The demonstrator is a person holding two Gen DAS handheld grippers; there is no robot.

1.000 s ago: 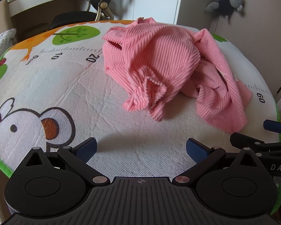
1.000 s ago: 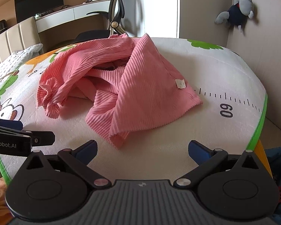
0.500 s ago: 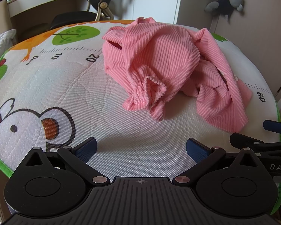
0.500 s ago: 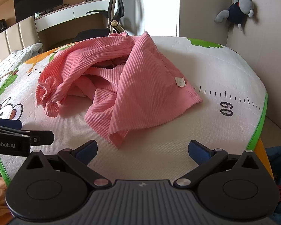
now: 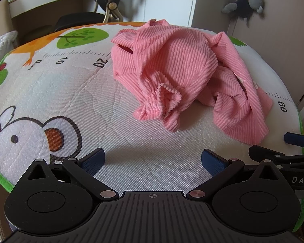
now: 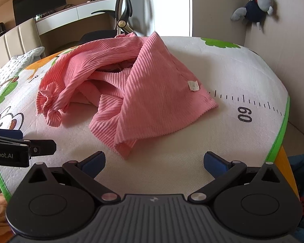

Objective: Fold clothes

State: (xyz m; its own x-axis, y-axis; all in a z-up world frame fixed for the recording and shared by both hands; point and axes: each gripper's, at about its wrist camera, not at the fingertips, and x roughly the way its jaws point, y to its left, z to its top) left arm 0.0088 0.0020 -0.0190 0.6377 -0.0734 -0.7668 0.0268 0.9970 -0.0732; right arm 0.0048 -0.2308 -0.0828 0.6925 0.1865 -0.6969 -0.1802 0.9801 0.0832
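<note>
Clothes on site amounted to one crumpled pink ribbed-knit garment [image 5: 184, 77], heaped on the far half of a padded play mat printed with cartoon animals and a ruler scale [image 5: 71, 109]. The surface beneath the mat could not be identified. The garment lay unfolded, with a ruffled cuff [image 5: 164, 99] bunched at its near left and a small white care label [image 6: 193, 85] on the right panel. No containers were in view.

The left claw [image 5: 152, 159] hovered over bare mat, near the garment but apart from it, fingers spread wide and empty. The right claw [image 6: 154, 160] was likewise spread and empty, just short of the nearest fold of cloth.

Risk assessment: layers overlapped heavily, so a pinch at the near fold would likely gather several thicknesses and drag the heap instead of opening it. The stretchy knit could slip from the pads.
</note>
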